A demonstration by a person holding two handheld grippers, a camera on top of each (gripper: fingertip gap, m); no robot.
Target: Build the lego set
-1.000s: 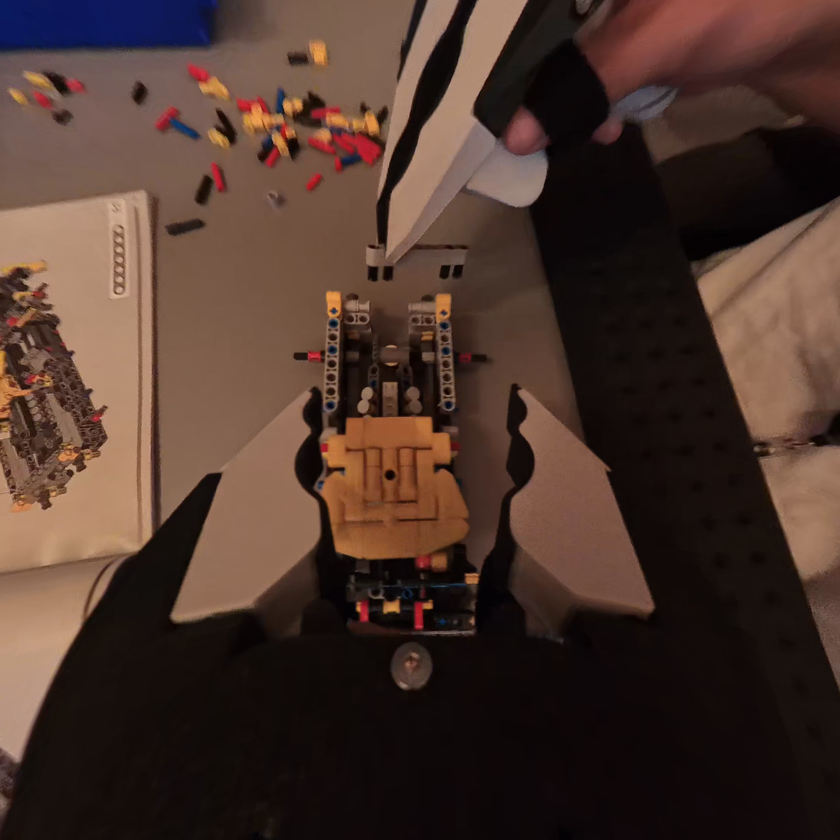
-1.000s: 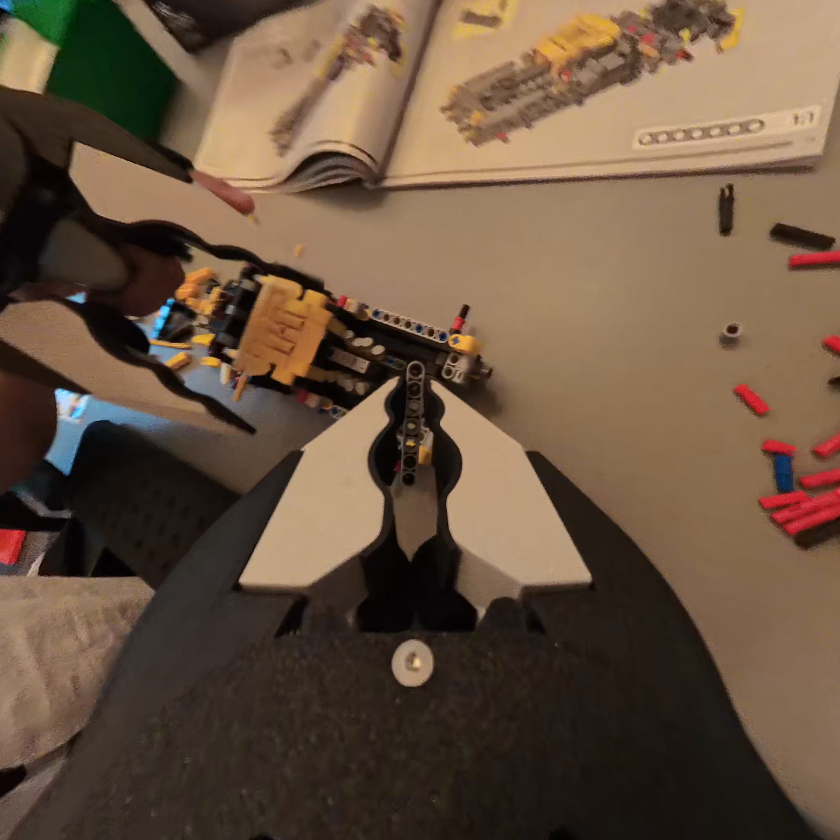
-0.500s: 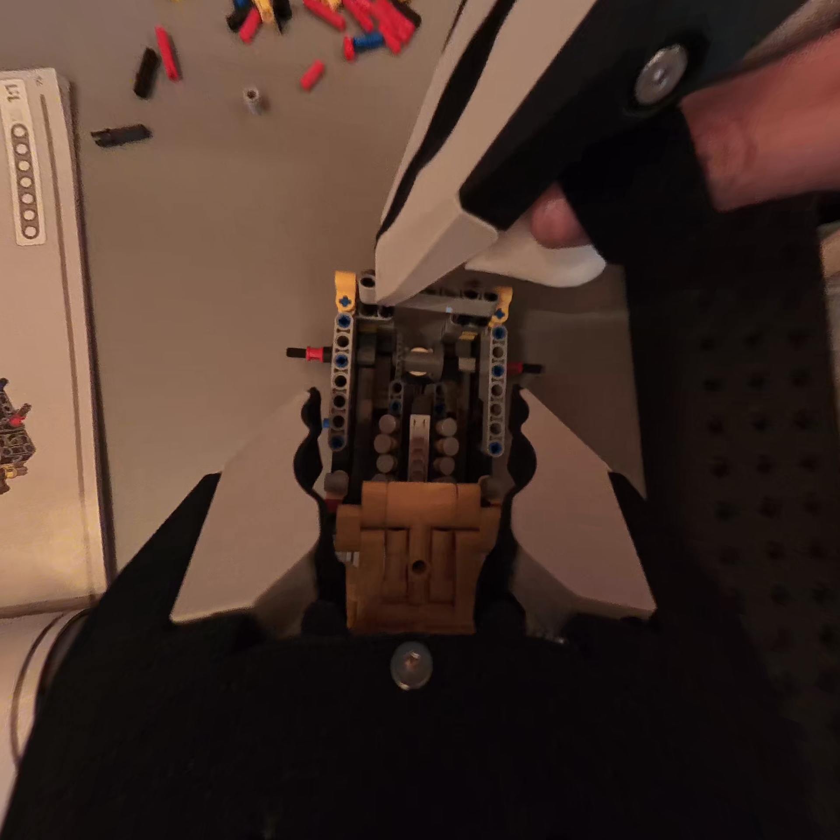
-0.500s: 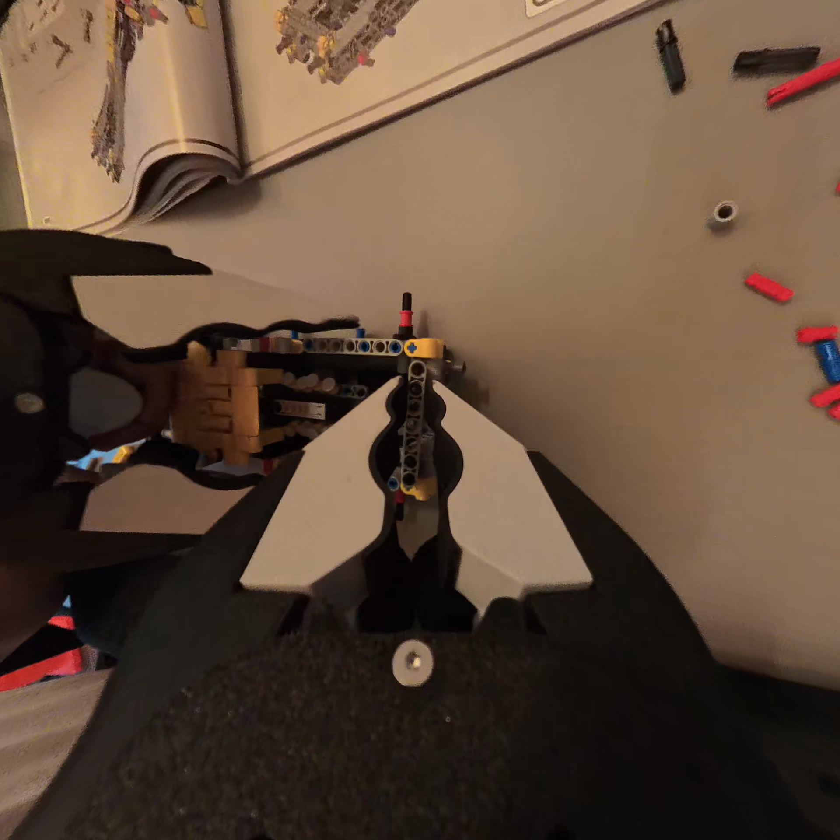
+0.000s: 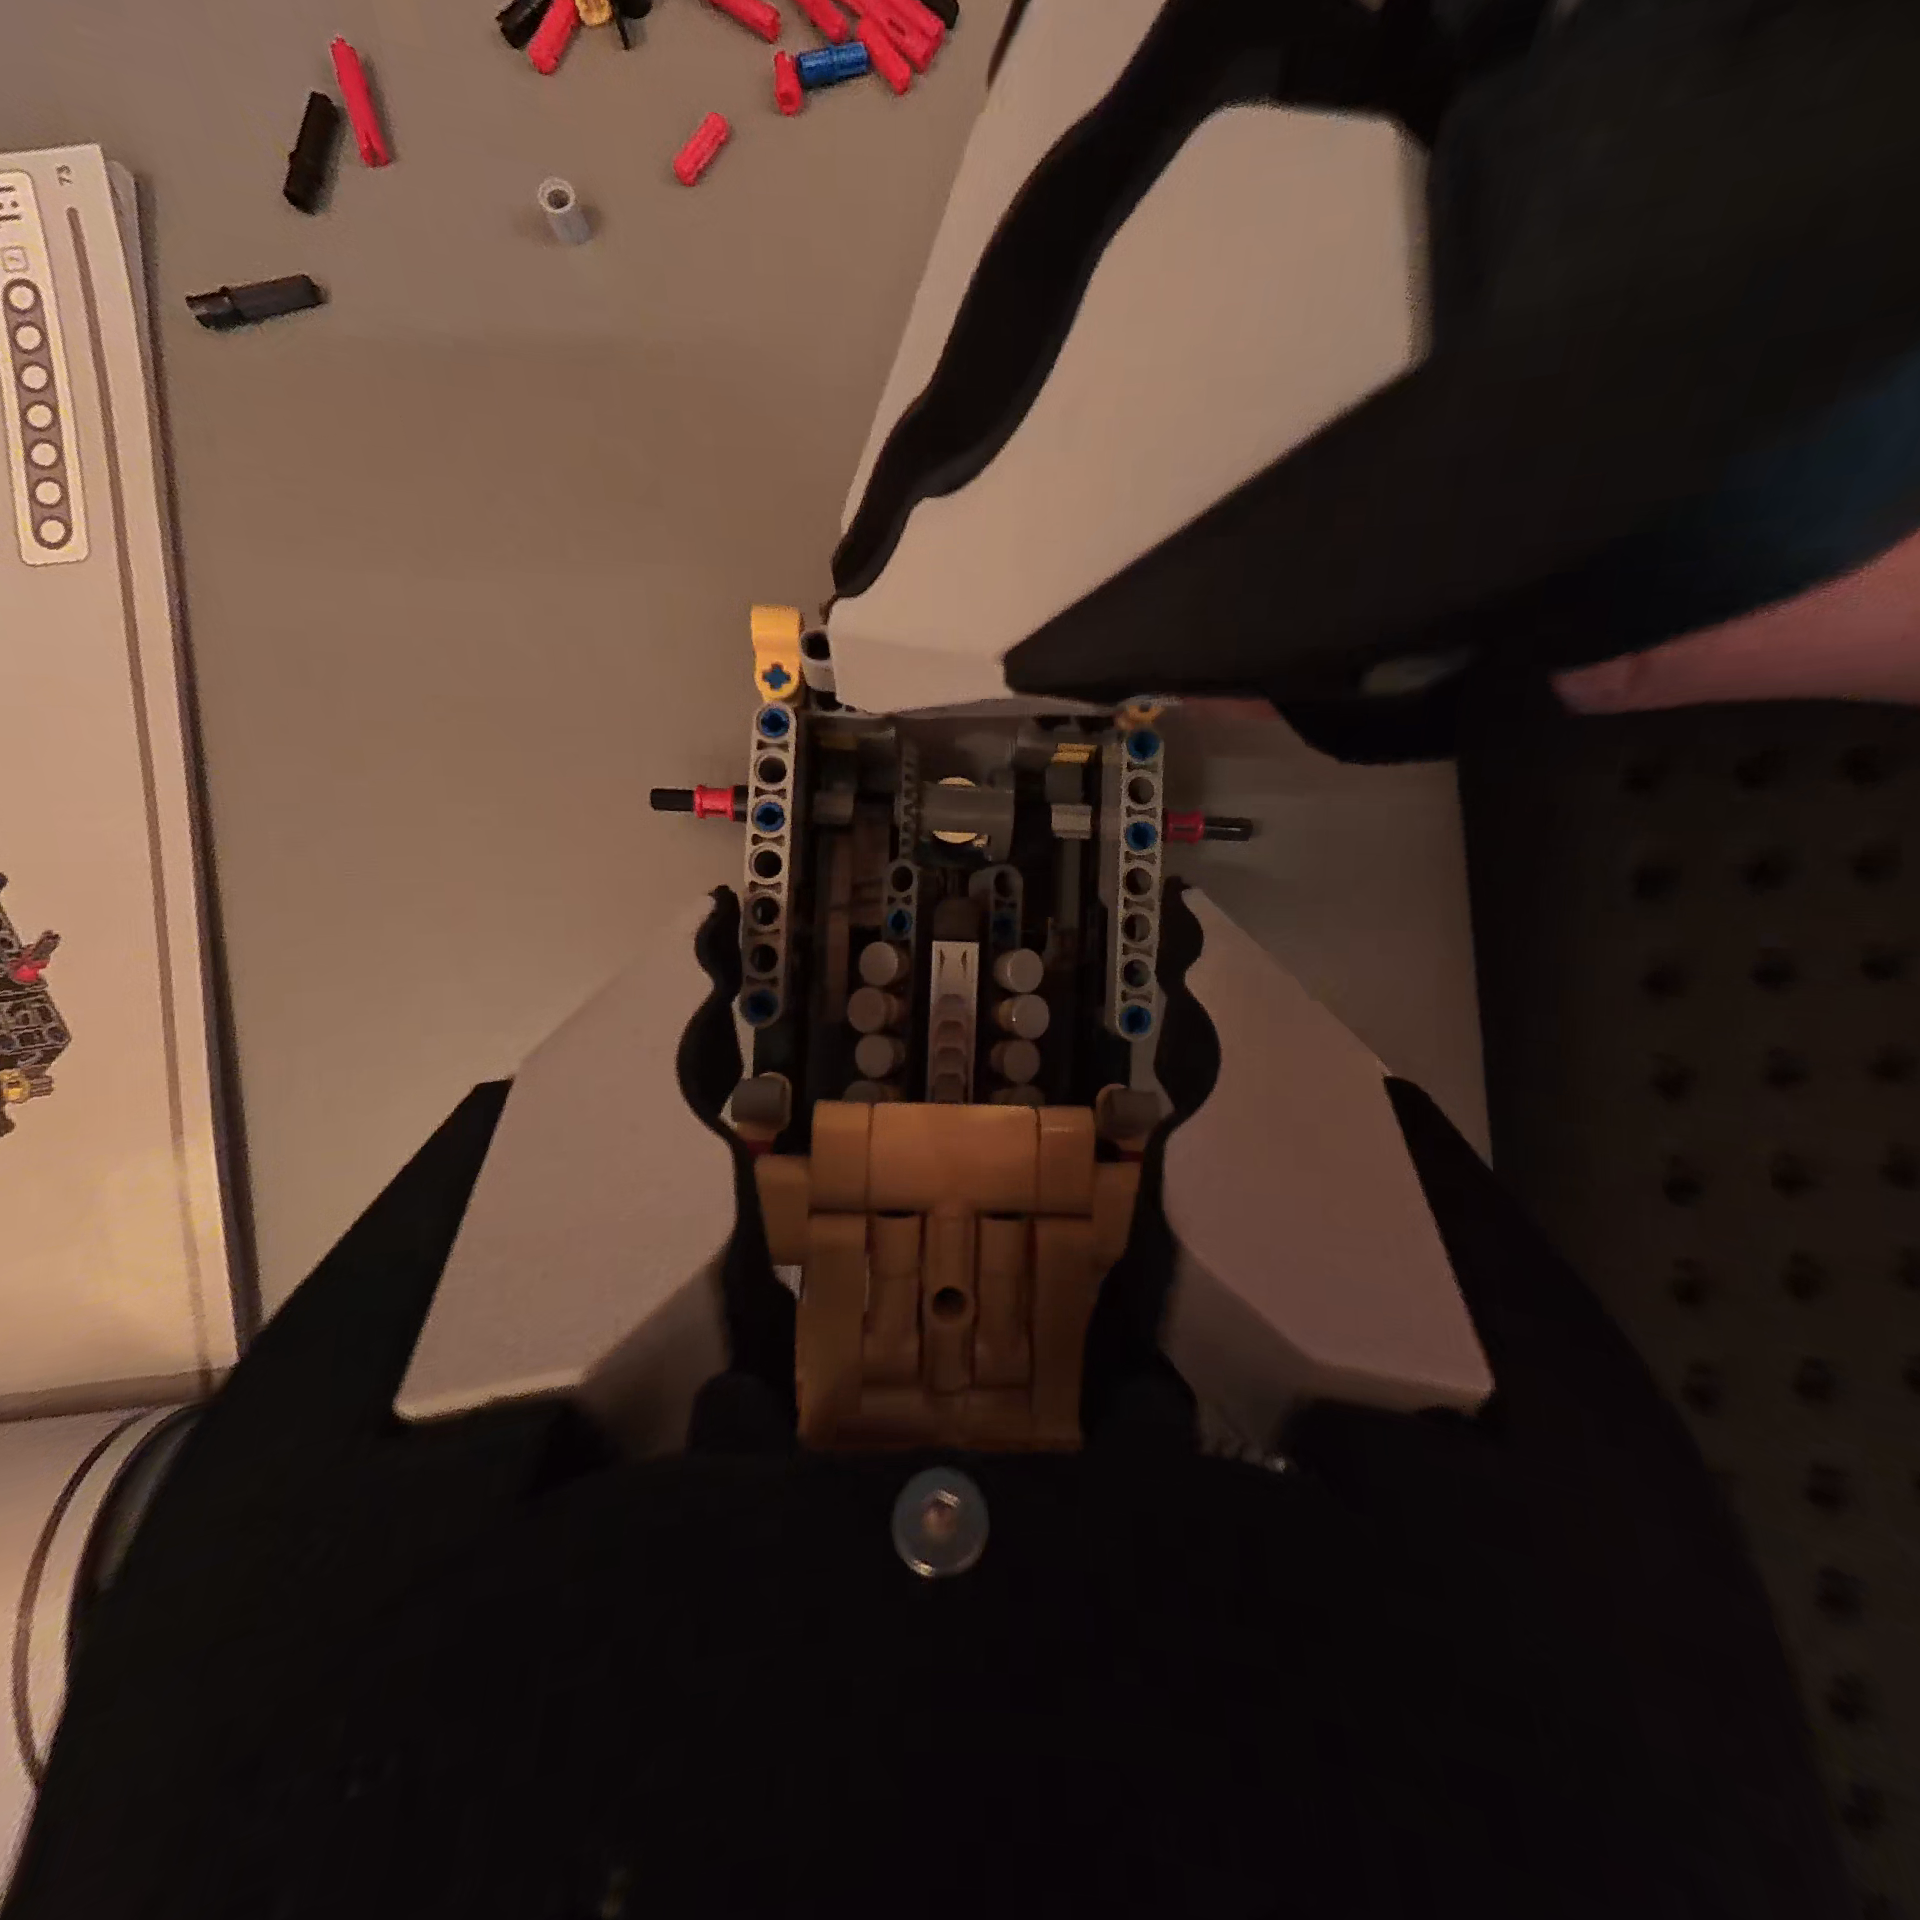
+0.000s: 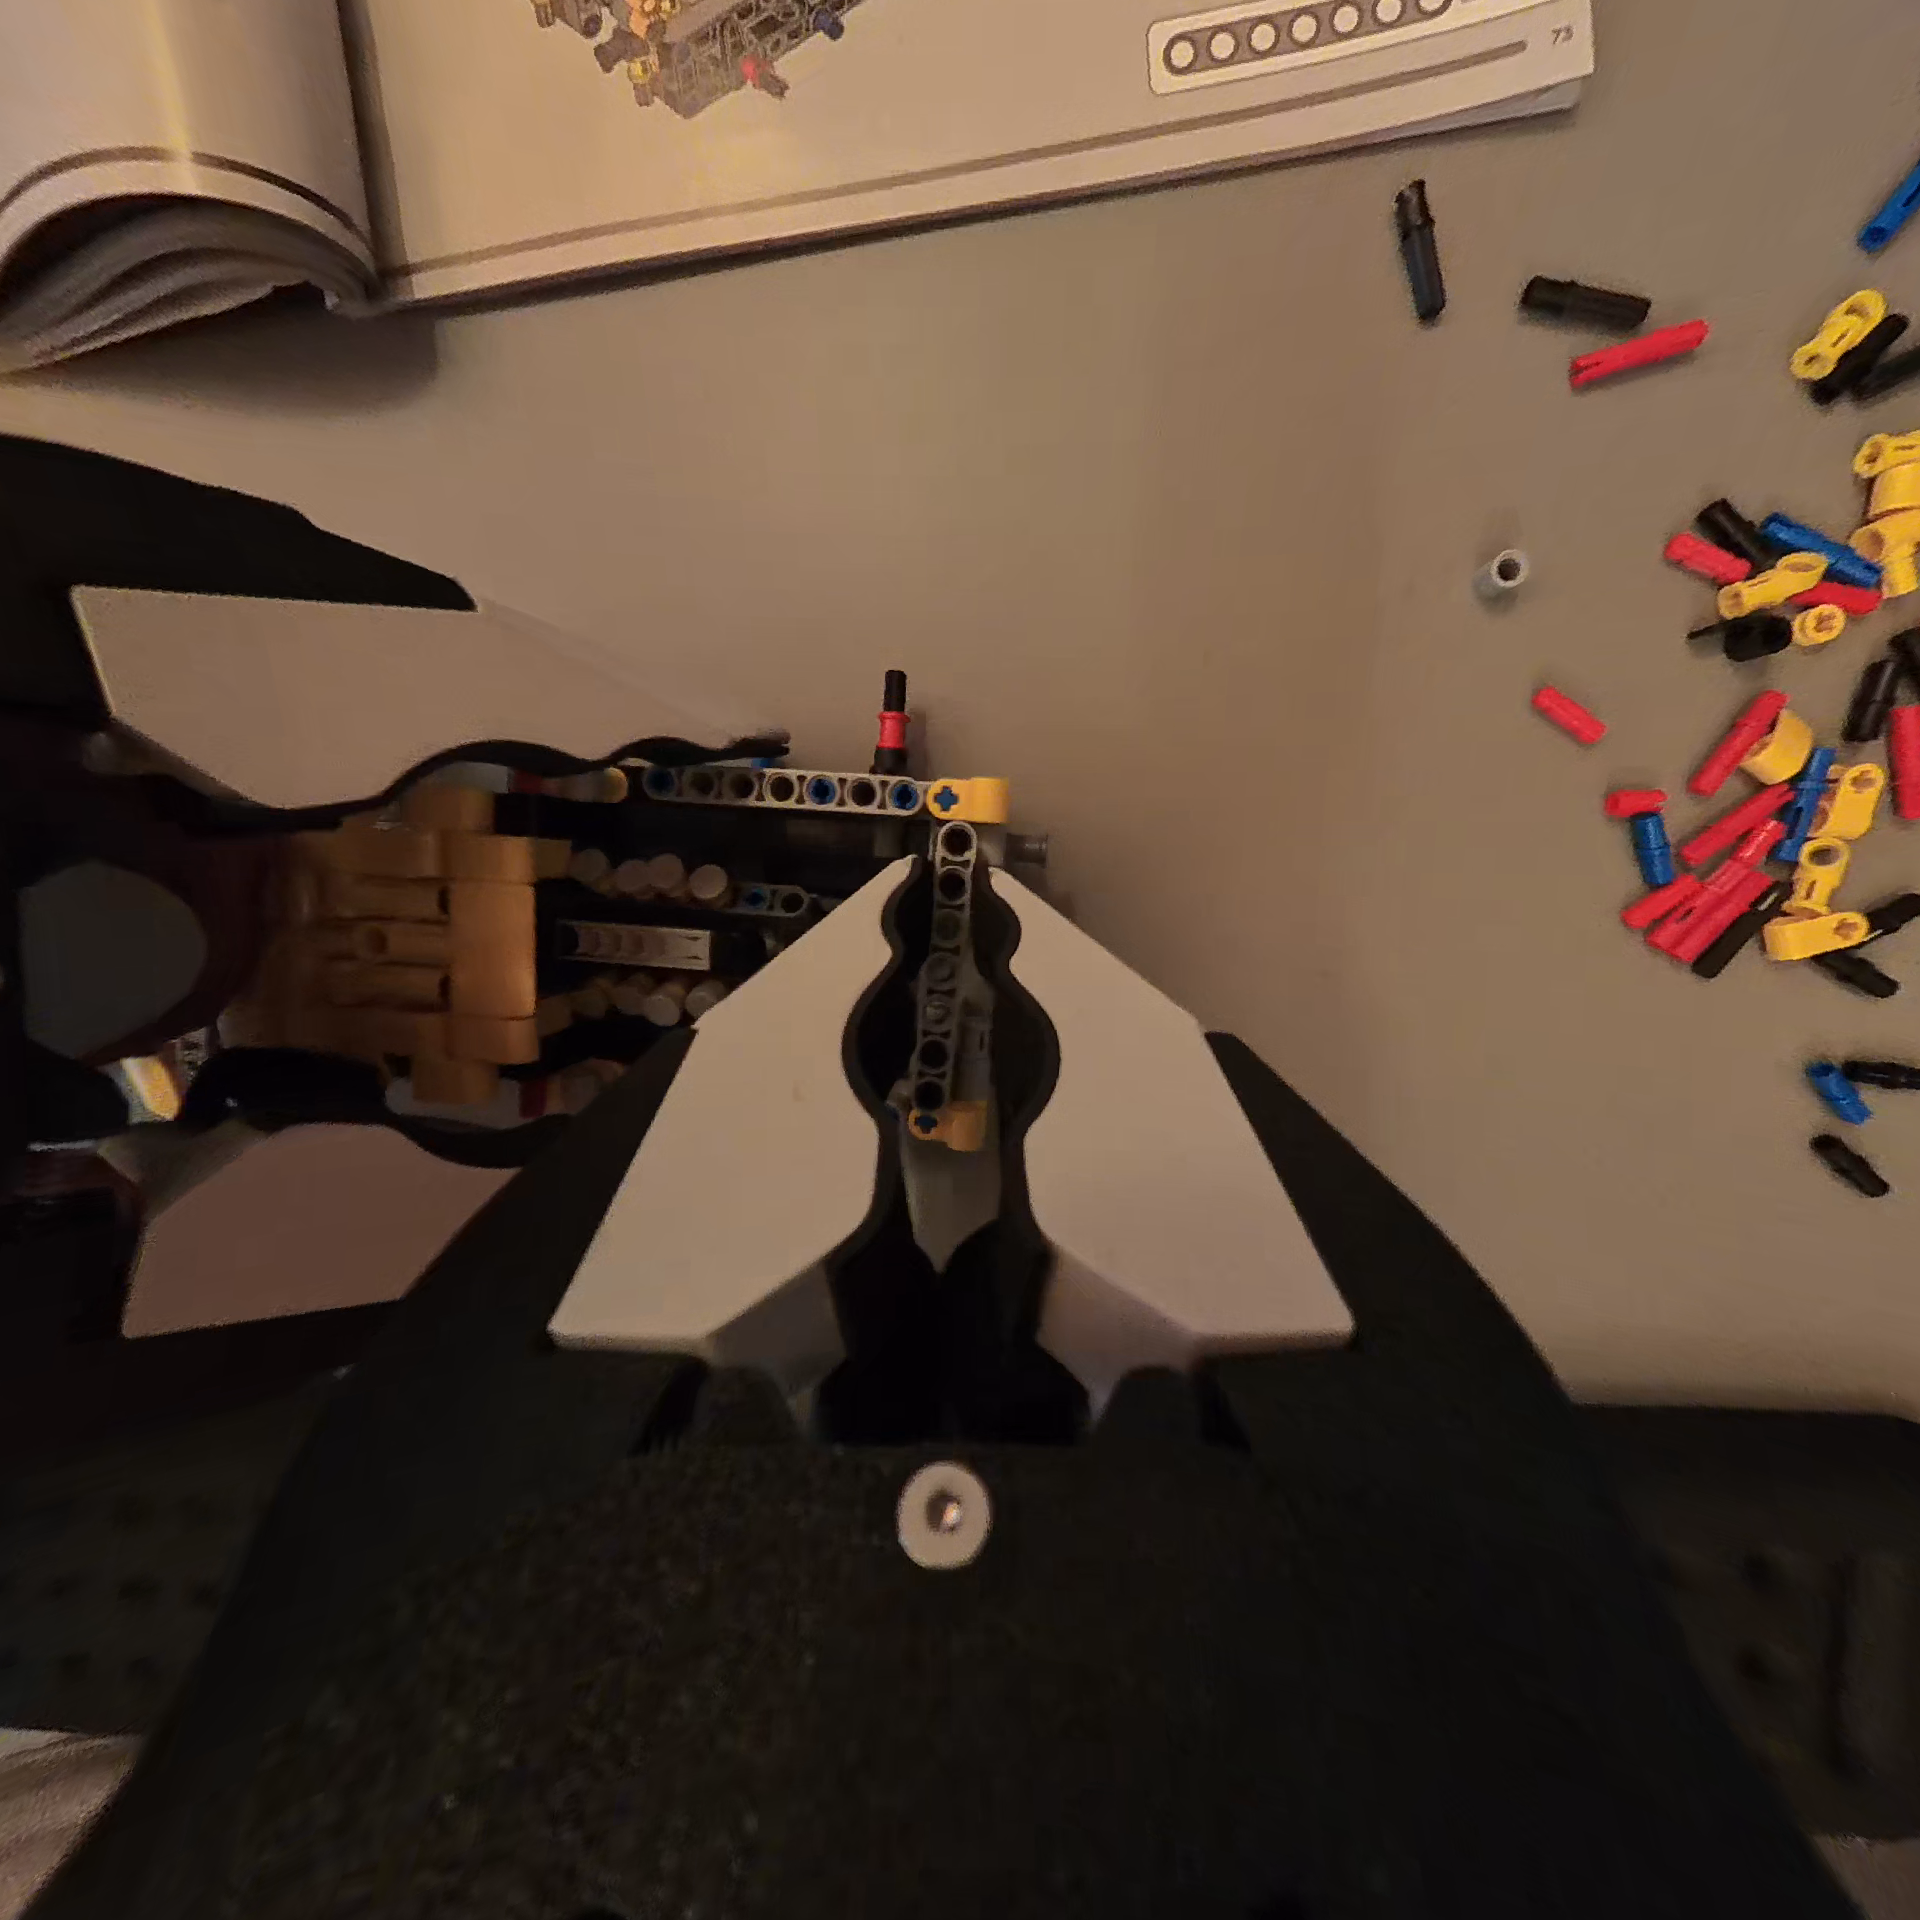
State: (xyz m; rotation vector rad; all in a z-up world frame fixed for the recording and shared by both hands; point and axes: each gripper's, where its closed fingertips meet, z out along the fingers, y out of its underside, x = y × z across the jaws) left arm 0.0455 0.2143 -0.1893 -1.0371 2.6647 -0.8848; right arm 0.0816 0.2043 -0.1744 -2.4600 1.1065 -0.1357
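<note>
On the grey counter [image 6: 1195, 520], the partly built lego model of grey holed beams and tan-yellow panels [image 5: 940, 997] is clasped across its width between the white fingers of the left gripper [image 5: 945, 914]. A grey holed lego beam with a yellow connector at its near end [image 6: 948, 977] is pinched by the nearly closed right gripper [image 6: 951, 868] and is set against the model's far end. An open instruction booklet [image 6: 935, 135] and scattered red, blue, yellow and black lego pins [image 6: 1766, 810] are seen nearby.
</note>
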